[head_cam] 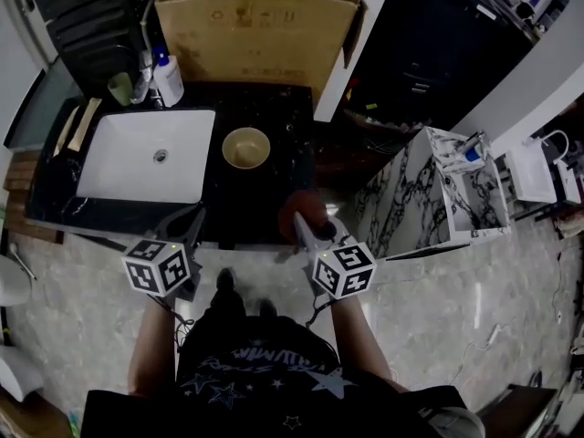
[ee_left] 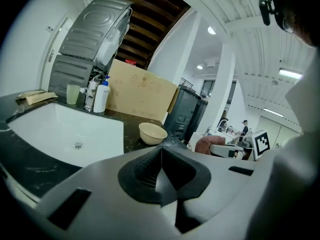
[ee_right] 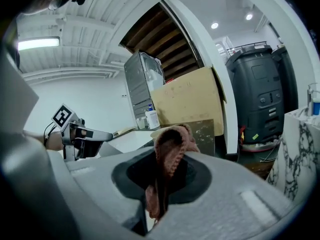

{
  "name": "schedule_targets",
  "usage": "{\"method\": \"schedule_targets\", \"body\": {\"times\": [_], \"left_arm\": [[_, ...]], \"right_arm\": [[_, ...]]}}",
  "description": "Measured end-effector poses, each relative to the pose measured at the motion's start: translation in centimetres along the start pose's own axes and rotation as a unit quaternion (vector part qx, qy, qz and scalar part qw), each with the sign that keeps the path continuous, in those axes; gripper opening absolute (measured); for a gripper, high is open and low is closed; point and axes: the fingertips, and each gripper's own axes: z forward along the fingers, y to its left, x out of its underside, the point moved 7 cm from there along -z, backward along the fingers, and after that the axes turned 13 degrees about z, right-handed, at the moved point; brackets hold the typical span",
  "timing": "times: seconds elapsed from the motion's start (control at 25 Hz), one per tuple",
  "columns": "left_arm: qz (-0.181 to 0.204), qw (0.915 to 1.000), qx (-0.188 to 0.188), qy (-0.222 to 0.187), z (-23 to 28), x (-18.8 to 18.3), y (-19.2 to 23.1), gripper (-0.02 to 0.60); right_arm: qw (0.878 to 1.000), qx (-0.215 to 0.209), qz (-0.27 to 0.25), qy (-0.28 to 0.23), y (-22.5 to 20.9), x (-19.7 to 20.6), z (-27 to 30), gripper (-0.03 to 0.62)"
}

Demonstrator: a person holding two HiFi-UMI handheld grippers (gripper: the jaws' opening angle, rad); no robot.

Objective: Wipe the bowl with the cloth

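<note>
A pale marbled floor (head_cam: 429,299) is running under a black counter (head_cam: 274,199), seen from above in a dim workroom. A person (head_cam: 246,363) in a dark printed shirt is standing at the counter's near edge, holding a gripper in each hand.

The left gripper (head_cam: 194,215) is hanging over the counter's front edge, near the right front corner of the sink. Its jaws are pressing together with nothing between them. It is pointing slightly downward, toward the counter.

The right gripper (head_cam: 305,229) is hanging over the front edge further right. Its jaws are clenching a reddish-brown knitted cloth (head_cam: 312,210). The cloth is bunching up above the jaw tips, and a strip of it is trailing down between them. The cloth is well apart from the bowl, nearer to the person and to the bowl's right.

The tan bowl (head_cam: 246,148) is sitting upright on the counter, just beside the right side of the sink. Neither gripper is touching it.

The white rectangular sink (head_cam: 128,162) is lying in the left part of the counter, with a drain near its middle. Behind it, at the back edge, a white bottle (head_cam: 168,80) with a blue top is standing beside a pale green cup (head_cam: 120,88).

A large open cardboard box (head_cam: 255,35) is standing behind the counter, beyond the bowl. To the right of the counter, a white cabinet (head_cam: 401,199) with black veining is standing on the floor. A dark bin (ee_right: 260,99) is standing further back.
</note>
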Motion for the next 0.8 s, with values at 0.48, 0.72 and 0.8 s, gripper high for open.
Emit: {"method": "schedule_targets", "body": {"times": [0.48,0.72,0.8], "left_arm": [[-0.035,0.9957,0.085,-0.007,7.1,-3.7,7.1,0.011],[-0.023,0.9892,0.144,0.015,10.6,-4.9,8.9,0.112],[-0.016,0.9869,0.160,0.016,11.4,-5.2,9.2,0.114]], "right_arm": [[0.994,0.098,-0.002,-0.047,-0.6,-4.3,4.1,0.051],[0.988,0.140,0.004,-0.063,-0.2,-4.9,5.9,0.052],[0.986,0.153,0.007,-0.067,-0.1,-5.0,6.2,0.051]]}}
